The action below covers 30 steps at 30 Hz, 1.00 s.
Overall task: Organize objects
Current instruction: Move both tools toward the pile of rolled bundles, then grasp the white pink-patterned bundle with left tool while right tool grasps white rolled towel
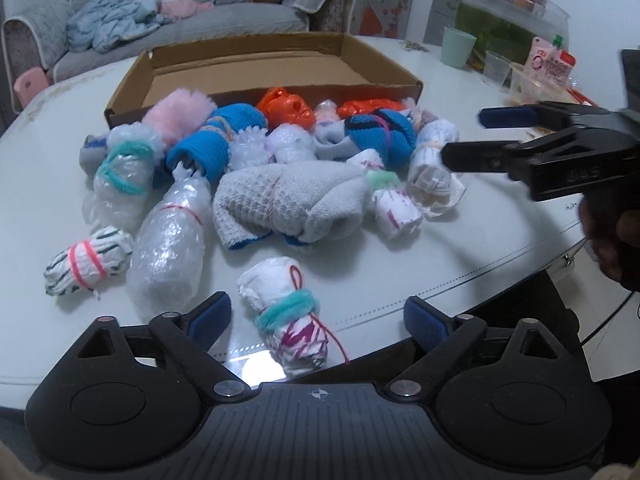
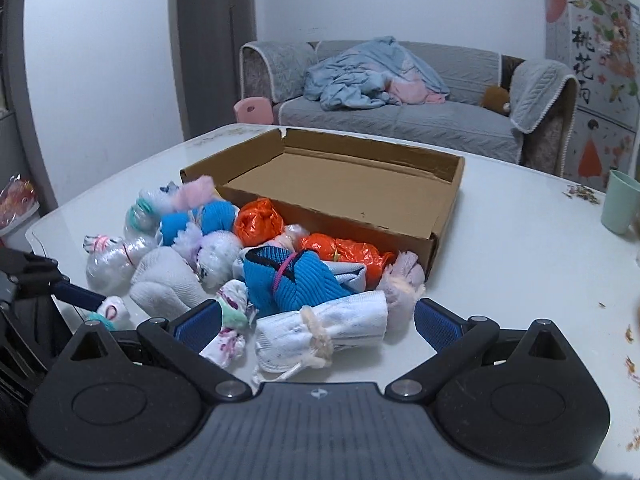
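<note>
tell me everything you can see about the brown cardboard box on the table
The brown cardboard box is a shallow, open-topped rectangular tray of plain corrugated card, resting flat on the white table. Nothing shows inside it. Its rim is ragged, with a torn notch at one far corner. The pile of tied cloth and plastic bundles lies against its near wall, where the orange plastic bags appear to touch it. Neither gripper is at it.

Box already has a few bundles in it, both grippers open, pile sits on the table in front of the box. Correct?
Not quite: the cardboard box is empty, as the right wrist view shows. The bundles all lie on the table in front of it. The left gripper and the right gripper are both open.
</note>
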Tool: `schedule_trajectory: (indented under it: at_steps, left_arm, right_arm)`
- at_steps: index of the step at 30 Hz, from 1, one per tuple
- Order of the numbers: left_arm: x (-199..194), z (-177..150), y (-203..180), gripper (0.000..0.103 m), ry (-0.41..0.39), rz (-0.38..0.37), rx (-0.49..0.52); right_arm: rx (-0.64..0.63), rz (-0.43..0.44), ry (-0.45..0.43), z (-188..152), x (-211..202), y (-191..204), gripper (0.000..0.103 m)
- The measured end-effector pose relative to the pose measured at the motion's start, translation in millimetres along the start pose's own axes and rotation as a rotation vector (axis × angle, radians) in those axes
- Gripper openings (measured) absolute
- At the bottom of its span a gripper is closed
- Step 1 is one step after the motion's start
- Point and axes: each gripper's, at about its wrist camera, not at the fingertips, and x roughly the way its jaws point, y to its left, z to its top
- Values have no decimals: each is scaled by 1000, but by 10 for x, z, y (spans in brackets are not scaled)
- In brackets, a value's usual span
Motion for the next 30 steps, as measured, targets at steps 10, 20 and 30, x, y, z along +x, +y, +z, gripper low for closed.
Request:
schedule_trajectory:
  at_steps: [10, 20, 30]
  left_arm:
    - [-29, -70, -96, 54, -75, 35, 69]
    - [-81, -38, 12, 35, -106, 29, 40]
    - [-435, 291, 142, 35, -194, 48, 68]
  right_arm:
    - [-81, 28, 53, -136, 217, 47, 92]
    - [-53, 39, 26, -157, 88, -41, 77]
    - [-21, 24, -66, 244, -209, -193, 77]
